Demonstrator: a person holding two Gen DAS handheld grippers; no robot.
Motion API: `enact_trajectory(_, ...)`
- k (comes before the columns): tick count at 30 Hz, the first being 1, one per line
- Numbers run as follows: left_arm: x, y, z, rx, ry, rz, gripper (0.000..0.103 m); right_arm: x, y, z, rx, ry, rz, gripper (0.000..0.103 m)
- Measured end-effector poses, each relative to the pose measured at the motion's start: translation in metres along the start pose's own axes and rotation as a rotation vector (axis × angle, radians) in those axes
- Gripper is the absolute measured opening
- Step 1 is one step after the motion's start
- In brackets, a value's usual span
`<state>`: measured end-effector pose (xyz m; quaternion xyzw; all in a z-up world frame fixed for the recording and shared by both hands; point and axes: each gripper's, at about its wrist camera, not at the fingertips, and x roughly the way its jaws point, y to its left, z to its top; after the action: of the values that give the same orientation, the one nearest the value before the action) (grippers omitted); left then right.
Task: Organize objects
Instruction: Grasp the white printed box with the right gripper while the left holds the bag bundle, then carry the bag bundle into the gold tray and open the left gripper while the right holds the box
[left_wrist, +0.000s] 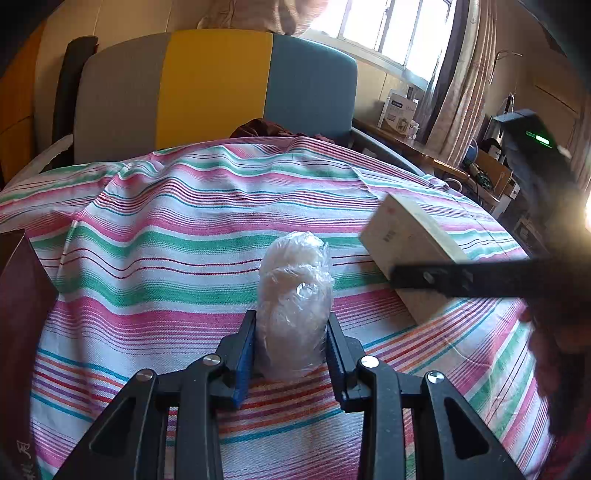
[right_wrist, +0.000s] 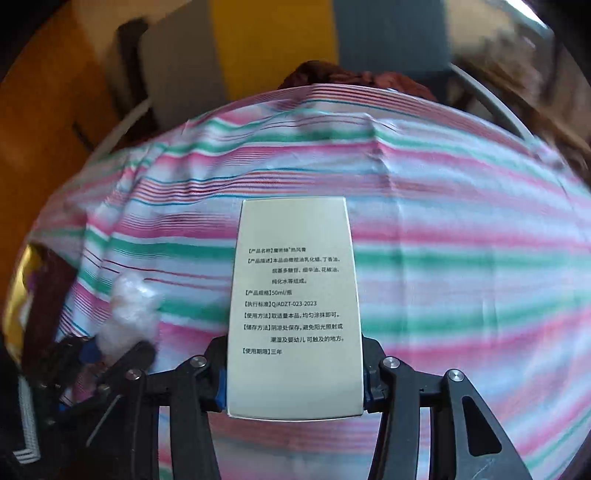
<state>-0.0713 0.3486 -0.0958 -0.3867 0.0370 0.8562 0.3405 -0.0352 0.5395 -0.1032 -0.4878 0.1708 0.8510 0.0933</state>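
a striped cloth (left_wrist: 192, 236) in pink, green and white covers the whole work surface, wrinkled toward the far side. behind it stands a chair (left_wrist: 218, 92) with a grey, yellow and teal back, and a dark red bundle of fabric (left_wrist: 266, 129) lies at the far edge of the cloth against the chair. far right, a window (left_wrist: 388, 29) lets in bright light over a cluttered wooden shelf (left_wrist: 424, 151).

the right gripper (right_wrist: 293, 373) has its jaws closed against the two sides of a pale box (right_wrist: 293, 302) with printed text on its face; the box sits right of centre on the cloth, its far end pointing away.

the left gripper (left_wrist: 291, 354) is nearly closed, its blue pads (left_wrist: 245, 354) pressing a wad of clear plastic wrap (left_wrist: 293, 299), which stands near the middle of the cloth, left of the box and apart from it.
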Motion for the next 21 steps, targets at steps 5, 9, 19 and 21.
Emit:
enact_trajectory(5, 0.001, 0.001, 0.002, -0.005, 0.007, -0.006, 0.034, -0.03, 0.003, -0.033, 0.062, 0.011, 0.031, 0.05)
enact_trajectory(9, 0.001, 0.003, 0.004, -0.007, 0.018, -0.009, 0.034, -0.051, 0.012, -0.06, 0.025, -0.009, 0.017, 0.05)
enact_trajectory(19, -0.02, 0.003, -0.003, -0.011, 0.056, 0.009, 0.032, -0.037, -0.011, -0.07, 0.133, -0.037, 0.095, 0.05)
enact_trajectory(21, -0.028, 0.009, -0.008, -0.036, 0.063, -0.004, 0.032, -0.038, -0.014, -0.07, 0.163, -0.037, 0.125, 0.05)
